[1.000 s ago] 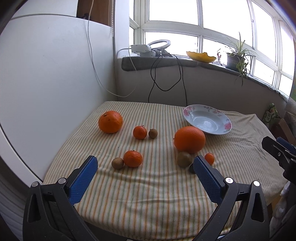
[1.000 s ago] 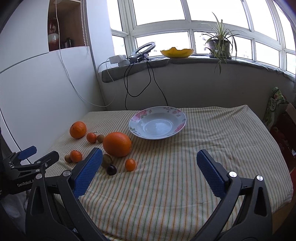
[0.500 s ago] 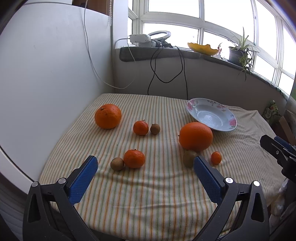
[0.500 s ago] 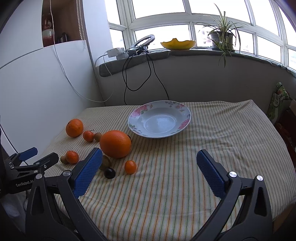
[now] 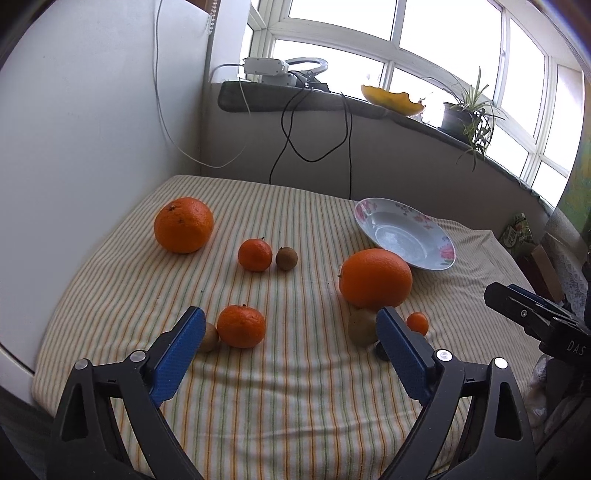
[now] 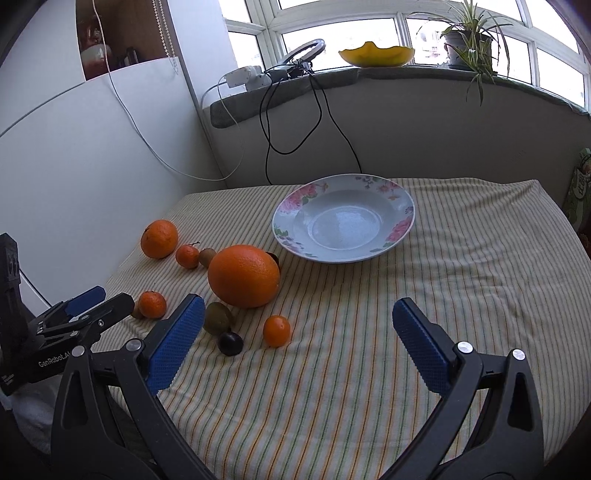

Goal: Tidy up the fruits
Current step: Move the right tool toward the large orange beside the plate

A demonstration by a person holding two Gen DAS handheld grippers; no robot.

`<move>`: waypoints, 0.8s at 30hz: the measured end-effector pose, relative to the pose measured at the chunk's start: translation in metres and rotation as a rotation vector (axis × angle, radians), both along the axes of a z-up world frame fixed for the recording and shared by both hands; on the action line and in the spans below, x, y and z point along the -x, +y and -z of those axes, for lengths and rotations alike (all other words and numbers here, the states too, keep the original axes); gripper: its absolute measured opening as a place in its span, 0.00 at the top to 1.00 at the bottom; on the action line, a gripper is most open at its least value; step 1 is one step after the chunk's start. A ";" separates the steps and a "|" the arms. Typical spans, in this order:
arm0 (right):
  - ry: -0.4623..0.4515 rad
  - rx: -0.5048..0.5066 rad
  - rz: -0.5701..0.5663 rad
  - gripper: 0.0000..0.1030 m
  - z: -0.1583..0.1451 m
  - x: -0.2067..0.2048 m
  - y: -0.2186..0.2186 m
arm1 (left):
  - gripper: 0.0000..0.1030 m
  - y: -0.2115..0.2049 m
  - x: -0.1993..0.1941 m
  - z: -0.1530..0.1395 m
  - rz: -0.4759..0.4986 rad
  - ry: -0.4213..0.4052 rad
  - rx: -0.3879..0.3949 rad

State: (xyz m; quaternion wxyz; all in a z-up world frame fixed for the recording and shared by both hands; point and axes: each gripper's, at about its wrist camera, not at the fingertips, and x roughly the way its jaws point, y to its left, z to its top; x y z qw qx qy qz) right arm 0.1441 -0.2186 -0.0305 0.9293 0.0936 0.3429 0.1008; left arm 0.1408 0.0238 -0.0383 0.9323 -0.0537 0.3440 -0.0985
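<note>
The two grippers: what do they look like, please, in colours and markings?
Both the left gripper and the right gripper have black curved frames with silver screws and blue textured fingers. White lettering marks their bodies: "GenRobot" on the left, "DAS" on the right.

Bright bay windows [image 6: 369,33], white wall [image 5: 92,129]

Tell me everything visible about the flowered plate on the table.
The plate is a shallow, glossy dish, ceramic by its look, pale blue-white inside with pink flowers and green leaves around the rim. It sits upright and empty on the striped tablecloth, toward the window side. Nothing touches it; the large orange lies closest, apart from its rim. Both tools are well short of it.
</note>
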 end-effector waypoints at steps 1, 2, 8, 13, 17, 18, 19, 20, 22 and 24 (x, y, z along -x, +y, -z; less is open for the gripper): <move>0.008 -0.014 -0.010 0.02 0.001 -0.004 0.000 | 0.16 -0.002 -0.004 0.001 0.012 0.009 0.005; 0.017 -0.030 -0.023 0.04 0.003 -0.008 -0.001 | 0.17 -0.003 -0.007 0.002 0.024 0.018 0.010; 0.097 -0.134 -0.101 0.21 0.015 -0.036 0.003 | 0.29 -0.015 -0.026 0.009 0.100 0.069 0.061; 0.153 -0.187 -0.145 0.30 0.029 -0.058 0.009 | 0.35 -0.025 -0.043 0.014 0.160 0.122 0.109; 0.208 -0.266 -0.167 0.33 0.039 -0.074 0.009 | 0.38 -0.030 -0.055 0.017 0.203 0.163 0.153; 0.217 -0.282 -0.169 0.34 0.041 -0.077 0.008 | 0.39 -0.031 -0.057 0.018 0.214 0.172 0.161; 0.223 -0.289 -0.170 0.34 0.042 -0.080 0.008 | 0.40 -0.032 -0.059 0.019 0.223 0.177 0.161; 0.227 -0.293 -0.172 0.35 0.044 -0.083 0.009 | 0.40 -0.034 -0.061 0.019 0.230 0.178 0.157; 0.237 -0.304 -0.176 0.35 0.046 -0.088 0.009 | 0.40 -0.037 -0.064 0.020 0.246 0.187 0.156; 0.251 -0.323 -0.177 0.36 0.048 -0.093 0.008 | 0.42 -0.039 -0.068 0.022 0.253 0.196 0.159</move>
